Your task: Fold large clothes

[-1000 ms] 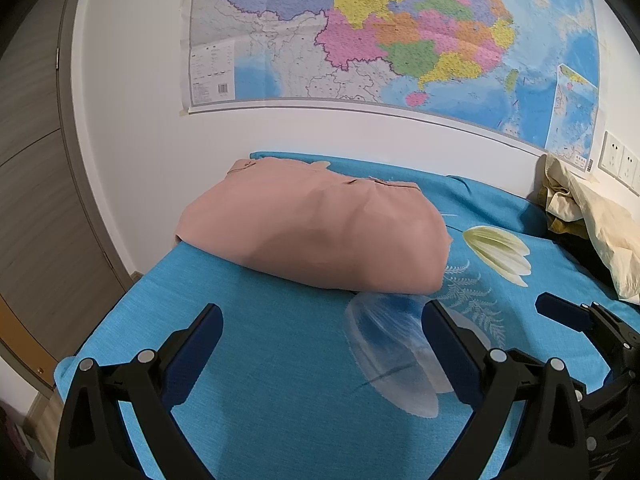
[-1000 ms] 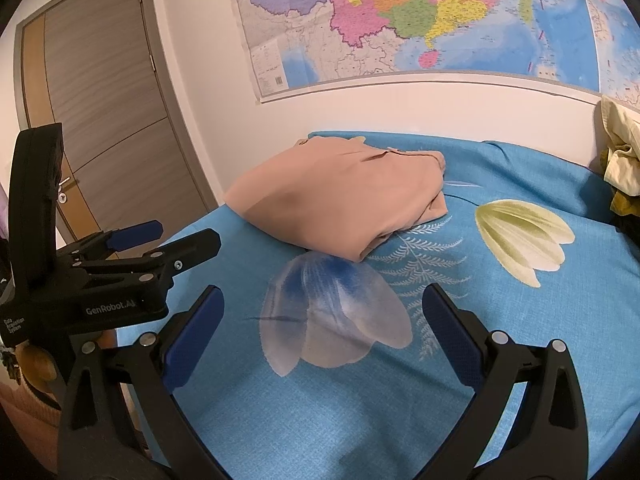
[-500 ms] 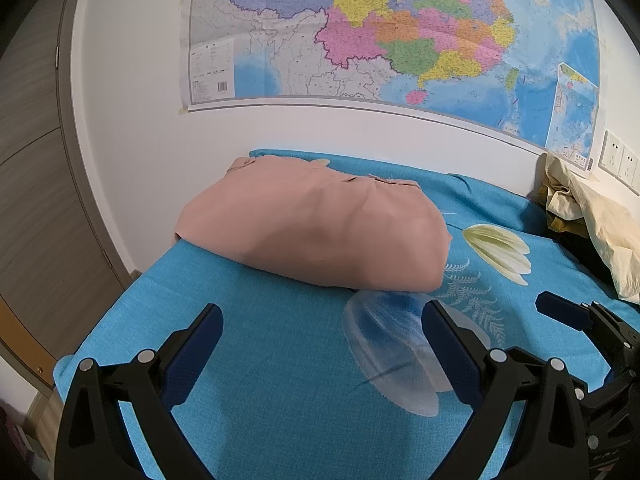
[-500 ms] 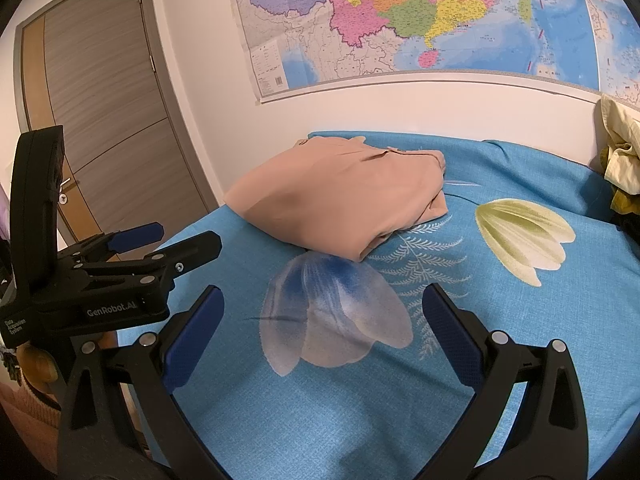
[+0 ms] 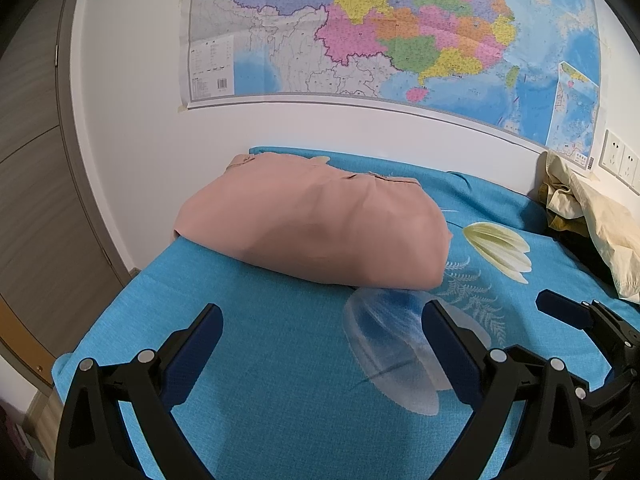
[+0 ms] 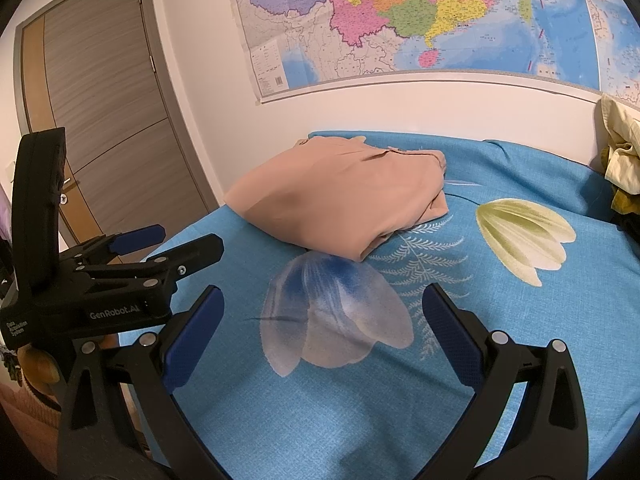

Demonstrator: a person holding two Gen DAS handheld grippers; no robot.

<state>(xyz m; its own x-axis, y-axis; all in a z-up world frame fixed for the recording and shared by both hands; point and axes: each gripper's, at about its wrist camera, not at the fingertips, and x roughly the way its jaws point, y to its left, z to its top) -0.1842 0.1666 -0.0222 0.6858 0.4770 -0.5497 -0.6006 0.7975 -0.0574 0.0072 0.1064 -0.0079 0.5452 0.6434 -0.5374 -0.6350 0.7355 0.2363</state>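
A pink-beige garment [image 5: 316,224] lies folded in a compact bundle on the blue flowered bedsheet [image 5: 280,360], near the far left corner by the wall; it also shows in the right wrist view [image 6: 344,200]. My left gripper [image 5: 320,344] is open and empty, held above the sheet short of the bundle. My right gripper [image 6: 320,328] is open and empty, over the printed blue-white flower [image 6: 332,320]. The left gripper's body [image 6: 100,272] shows at the left of the right wrist view.
A pile of cream and yellow clothes [image 5: 588,216] lies at the right by the wall, also in the right wrist view [image 6: 620,152]. A map [image 5: 400,28] hangs on the wall. A wooden door [image 6: 100,120] stands left. The bed's left edge [image 5: 100,328] drops off.
Almost nothing; both grippers stay open and nearly still, with only a slight drift of view. The folded garment has not moved.
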